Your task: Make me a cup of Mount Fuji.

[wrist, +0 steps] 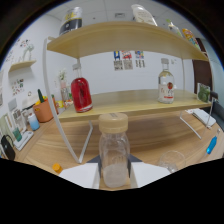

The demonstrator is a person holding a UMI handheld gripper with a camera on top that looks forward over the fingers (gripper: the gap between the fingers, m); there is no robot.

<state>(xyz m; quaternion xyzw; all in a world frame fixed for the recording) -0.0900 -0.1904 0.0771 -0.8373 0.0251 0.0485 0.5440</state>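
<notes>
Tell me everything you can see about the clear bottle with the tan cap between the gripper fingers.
The clear bottle looks like transparent glass or plastic and stands upright between the fingers of the gripper. Its wide tan cap is on. It seems nearly empty, with a pale, whitish layer at the bottom. Both fingers appear to press on its lower sides. Its base is hidden, so what it rests on cannot be told.
</notes>
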